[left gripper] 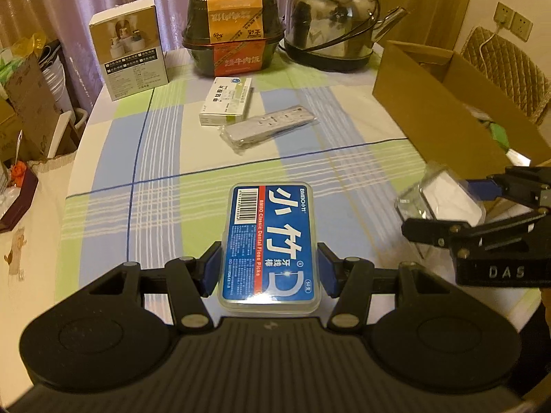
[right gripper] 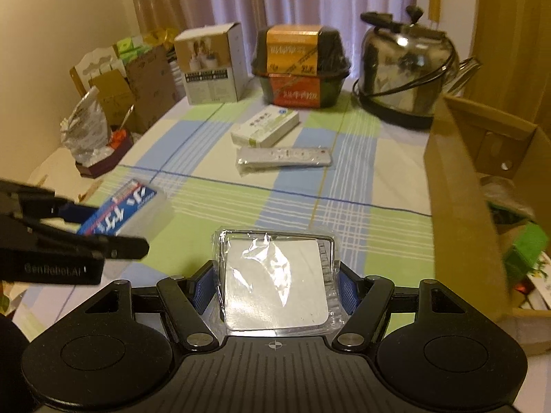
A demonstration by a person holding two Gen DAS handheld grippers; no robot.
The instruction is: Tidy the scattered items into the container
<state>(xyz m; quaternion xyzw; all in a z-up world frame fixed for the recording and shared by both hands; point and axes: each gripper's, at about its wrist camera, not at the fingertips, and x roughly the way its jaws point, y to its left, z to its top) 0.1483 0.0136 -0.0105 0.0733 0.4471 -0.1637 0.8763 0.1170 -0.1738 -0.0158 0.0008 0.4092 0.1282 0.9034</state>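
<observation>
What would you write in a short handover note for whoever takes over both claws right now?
Left claw: shut on the dental floss box, held above the table.
Right claw: shut on the clear plastic case, beside the cardboard box.
Done: some items already lie in the cardboard box.
Left: drop both held items in, then fetch the medicine box and wrapped remote from the tablecloth.

Tablecloth (left gripper: 165, 172) centre open; cardboard box (right gripper: 458, 206) wall blocks right; medicine box (left gripper: 227, 101), remote (left gripper: 268, 125) ahead
</observation>
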